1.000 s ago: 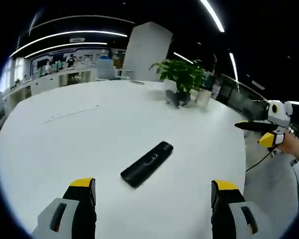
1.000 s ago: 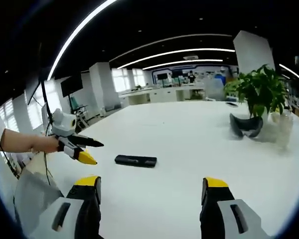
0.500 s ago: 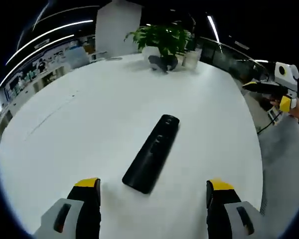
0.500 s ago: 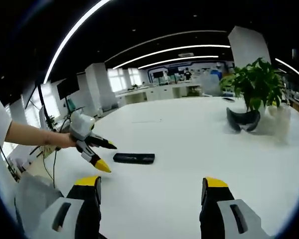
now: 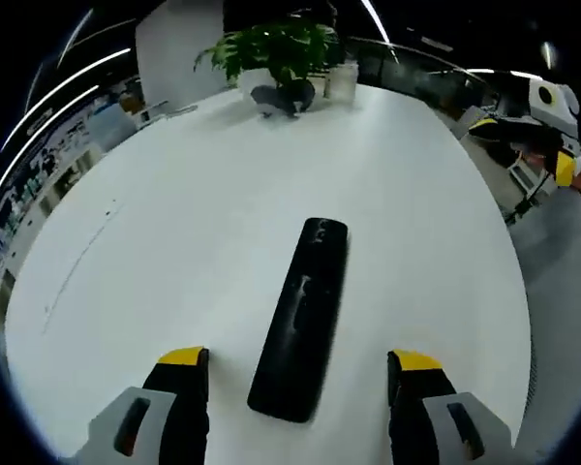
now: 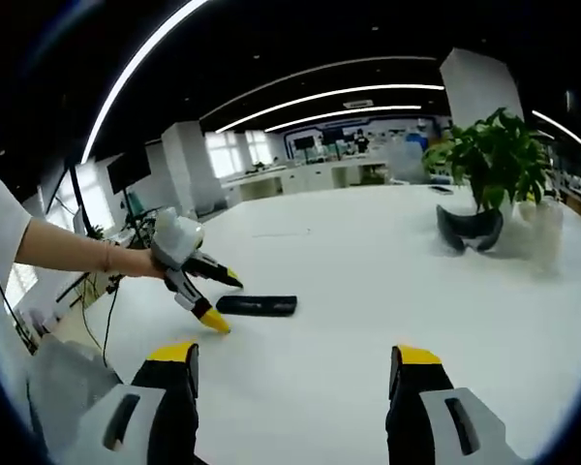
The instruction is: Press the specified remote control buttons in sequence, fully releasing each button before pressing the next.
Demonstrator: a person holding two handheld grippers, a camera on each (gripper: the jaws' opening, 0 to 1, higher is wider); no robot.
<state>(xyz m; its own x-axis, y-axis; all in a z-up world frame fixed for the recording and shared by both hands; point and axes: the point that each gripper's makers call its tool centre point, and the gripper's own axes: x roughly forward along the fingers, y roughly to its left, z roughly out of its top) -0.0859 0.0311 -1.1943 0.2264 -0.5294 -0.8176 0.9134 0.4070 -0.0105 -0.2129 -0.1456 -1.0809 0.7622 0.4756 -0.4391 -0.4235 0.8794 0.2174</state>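
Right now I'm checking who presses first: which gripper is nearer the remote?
Left. The left gripper sits open at the remote's near end; the right gripper hangs well back.

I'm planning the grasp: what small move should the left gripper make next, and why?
Probably ease forward and down over the near end of the remote. The left gripper is open, its fingers either side of that end, and the remote lies flat on the white table, untouched.

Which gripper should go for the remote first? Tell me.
Left, probably. The left gripper is open with the remote control lying between its jaws. The right gripper sits farther back over bare white table.
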